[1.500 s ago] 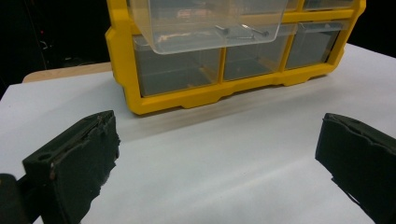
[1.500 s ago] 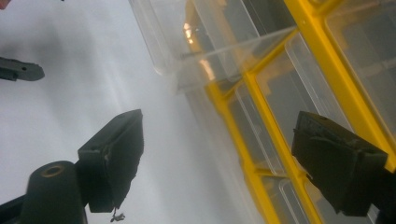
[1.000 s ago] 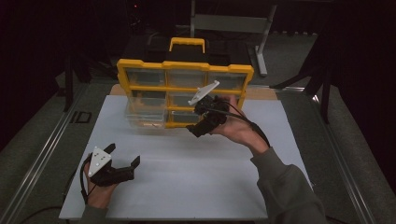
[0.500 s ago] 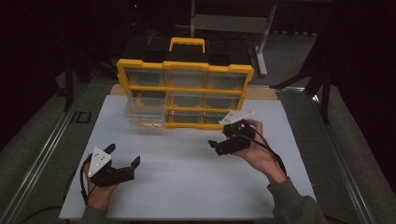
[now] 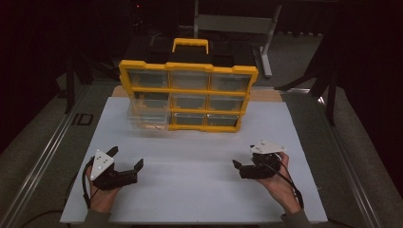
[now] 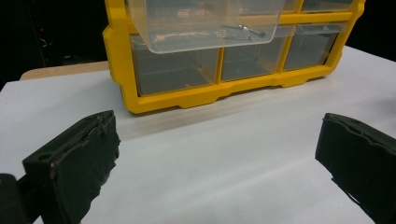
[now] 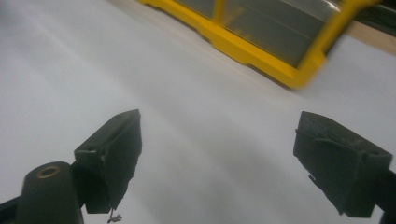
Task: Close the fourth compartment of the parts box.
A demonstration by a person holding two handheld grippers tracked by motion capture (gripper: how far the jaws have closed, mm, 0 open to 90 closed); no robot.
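A yellow drawer cabinet [image 5: 188,97] with clear drawers stands upright at the back of the white table. Its left middle drawer [image 5: 148,114] is pulled out; in the left gripper view that drawer [image 6: 201,23] holds a few small metal screws [image 6: 243,31]. My left gripper [image 5: 126,159] rests open near the front left, held by a hand, jaws wide apart with nothing between them. My right gripper [image 5: 241,164] sits open at the front right, also empty. Both grippers are well short of the cabinet [image 7: 261,35].
The white tabletop [image 5: 199,156] stretches between the grippers and the cabinet. Grey floor lies on both sides, with a metal rail [image 5: 43,156] along the left. A metal stand [image 5: 266,52] is behind the cabinet in the dark.
My right gripper pulled back from the cabinet's front, moving right and toward the table's near edge. The left gripper stayed put.
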